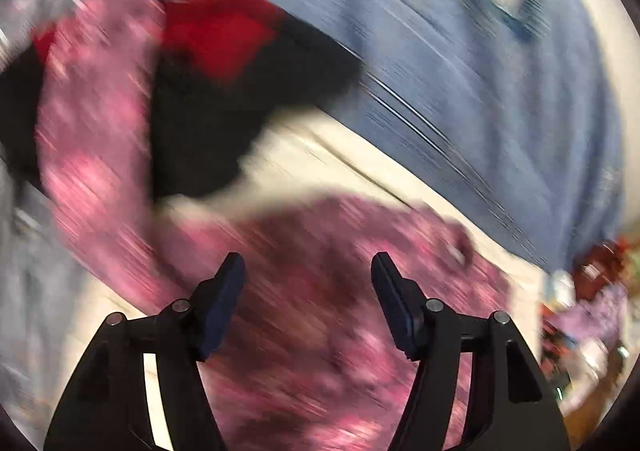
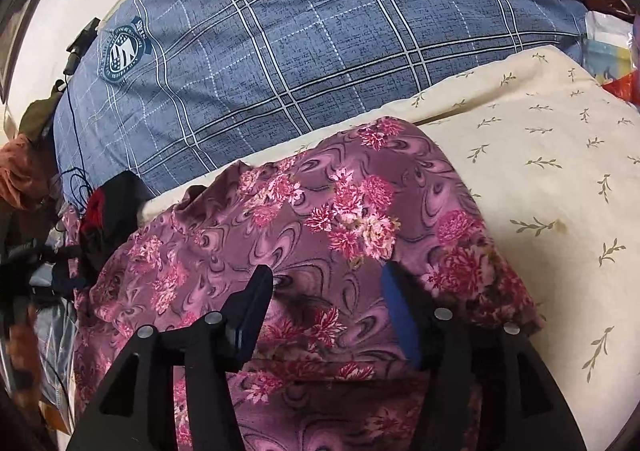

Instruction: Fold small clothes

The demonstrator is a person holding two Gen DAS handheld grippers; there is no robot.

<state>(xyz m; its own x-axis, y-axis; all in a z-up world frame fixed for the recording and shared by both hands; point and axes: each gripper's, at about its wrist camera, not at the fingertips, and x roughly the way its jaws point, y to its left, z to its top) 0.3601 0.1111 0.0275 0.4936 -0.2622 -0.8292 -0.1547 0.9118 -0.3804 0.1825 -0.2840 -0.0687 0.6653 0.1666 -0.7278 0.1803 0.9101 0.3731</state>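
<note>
A purple garment with pink flowers [image 2: 320, 219] lies spread on a cream sheet with leaf sprigs [image 2: 552, 171]. My right gripper [image 2: 326, 283] is open just above the garment's near part, its jaws wide apart and holding nothing. In the left wrist view, which is badly motion-blurred, the same garment [image 1: 320, 271] lies under my left gripper [image 1: 308, 263], which is open and empty. A strip of the garment [image 1: 88, 123] curves up the left side.
A blue checked quilt with a crest badge [image 2: 320, 35] lies behind the garment and also shows in the left wrist view [image 1: 480, 71]. A black and red cloth [image 1: 224, 63] sits at the left, also seen in the right wrist view [image 2: 104, 211]. Clutter lies at the far left [image 2: 24, 171].
</note>
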